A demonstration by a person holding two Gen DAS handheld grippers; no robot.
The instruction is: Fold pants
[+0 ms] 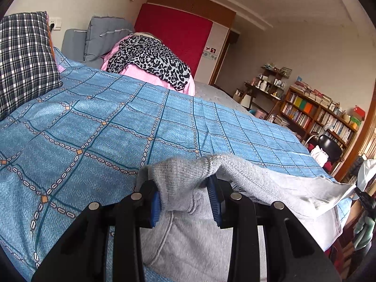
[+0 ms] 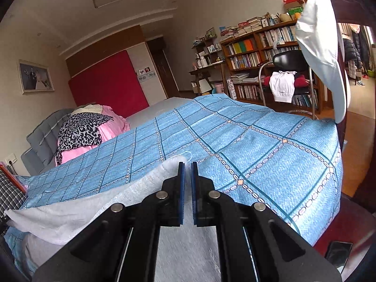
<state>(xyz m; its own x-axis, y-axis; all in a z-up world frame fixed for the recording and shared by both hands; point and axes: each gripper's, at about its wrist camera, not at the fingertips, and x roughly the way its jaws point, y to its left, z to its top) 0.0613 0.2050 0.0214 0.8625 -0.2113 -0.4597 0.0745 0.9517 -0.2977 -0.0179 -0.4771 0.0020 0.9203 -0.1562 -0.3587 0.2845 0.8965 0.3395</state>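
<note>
Here, both tongs hold one raised edge of the grey pants (image 1: 293, 188) above the bed (image 1: 117, 122).
Left view: left gripper (image 1: 185, 202) clamps bunched waistband; cloth stretches rightward. Right view: right gripper (image 2: 187, 192), nearly closed, pinches the edge, running left.

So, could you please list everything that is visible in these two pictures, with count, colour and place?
pants: one, grey, near edge of the bed, held up at both ends
bedspread: one, blue with a chain grid, covering the bed
pillow: one, dark plaid, left end of the bed
leopard cloth: one, black and grey, on pink bedding at the far side
red panel: one, on the far wall
framed photo: one, black and white, on the wall
bookshelf: one, brown, full of books, far right
chair: one, black, with white and red clothes on it
left gripper: black with blue pads, shut on the waistband
right gripper: black with blue pads, shut on the pants edge
</note>
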